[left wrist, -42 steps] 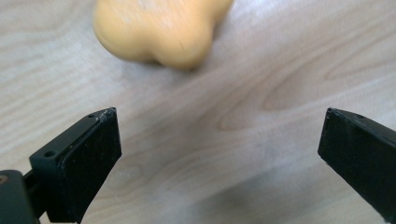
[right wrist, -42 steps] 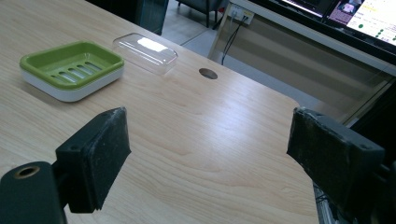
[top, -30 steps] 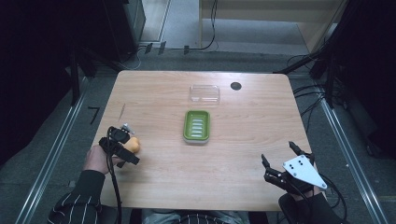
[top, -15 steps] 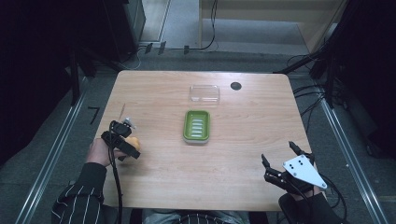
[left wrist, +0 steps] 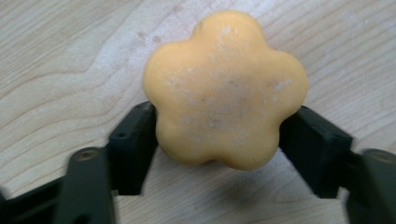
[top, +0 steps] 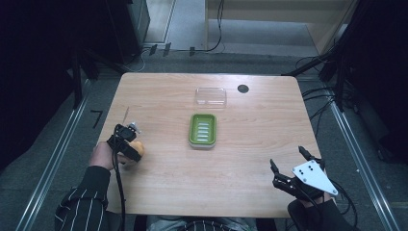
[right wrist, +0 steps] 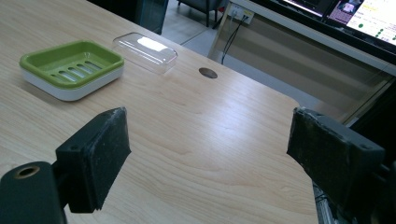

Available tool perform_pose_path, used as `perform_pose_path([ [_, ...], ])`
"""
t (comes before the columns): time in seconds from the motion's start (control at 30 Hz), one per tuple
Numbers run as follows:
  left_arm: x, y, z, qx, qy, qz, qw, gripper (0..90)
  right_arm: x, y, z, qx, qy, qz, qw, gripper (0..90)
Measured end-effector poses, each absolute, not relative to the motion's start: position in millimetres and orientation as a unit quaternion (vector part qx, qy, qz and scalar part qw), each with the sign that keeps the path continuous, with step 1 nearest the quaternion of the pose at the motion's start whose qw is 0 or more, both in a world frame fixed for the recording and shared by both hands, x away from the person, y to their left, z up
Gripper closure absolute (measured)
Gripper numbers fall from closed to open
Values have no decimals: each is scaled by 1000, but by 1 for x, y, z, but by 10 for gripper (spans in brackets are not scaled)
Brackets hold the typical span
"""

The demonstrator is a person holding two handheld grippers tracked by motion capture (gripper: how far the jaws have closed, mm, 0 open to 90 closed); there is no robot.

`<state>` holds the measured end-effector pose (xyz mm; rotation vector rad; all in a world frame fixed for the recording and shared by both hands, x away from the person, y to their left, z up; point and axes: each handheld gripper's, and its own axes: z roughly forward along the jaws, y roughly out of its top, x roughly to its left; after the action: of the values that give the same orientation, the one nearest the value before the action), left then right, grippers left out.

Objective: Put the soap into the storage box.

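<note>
1. A light wooden table (top: 240, 159) is seen from above, with dark floor, cables and metal rails around it.
2. A green soap dish (top: 202, 130) with a white base is set near the middle of the table; its long axis runs away from the person, and its slotted inside is bare.
3. A clear plastic lid (top: 210, 96) lies flat just beyond the dish, apart from it, with its long axis across the table.
4. A small dark round hole (top: 243, 88) is seen in the tabletop to the right of the lid, near the far edge.
5. An orange flower-shaped soap (left wrist: 224, 88) is pinched by the left gripper (top: 129, 144) at the left side of the table, well apart from the dish. Whether it rests on the wood or is raised just above it cannot be told.
6. In the left gripper view, the two black jaws are pressed against opposite sides of the soap, whose five rounded lobes are spread evenly, so no long axis can be named. Its broad dusty face is turned toward the camera.
7. Bare wood lies between the soap and the dish.
8. The right gripper (top: 291, 166) is held at the near right corner, its jaws spread wide around nothing, pointed toward the dish and lid.
9. Lit monitor screens (right wrist: 359, 14) are seen beyond the table in the right gripper view.
</note>
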<state>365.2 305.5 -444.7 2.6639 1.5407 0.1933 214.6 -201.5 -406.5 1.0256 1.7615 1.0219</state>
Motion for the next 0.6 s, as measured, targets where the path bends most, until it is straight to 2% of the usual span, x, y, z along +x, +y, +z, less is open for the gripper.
perform_pose_path([
  [0.23,364,306,-445,866,494,67,29,390,215,-201,-406,407,702,408,418,134],
  [0.6,362,307,-445,870,488,67,32,398,215,-201,-406,408,702,407,418,133],
])
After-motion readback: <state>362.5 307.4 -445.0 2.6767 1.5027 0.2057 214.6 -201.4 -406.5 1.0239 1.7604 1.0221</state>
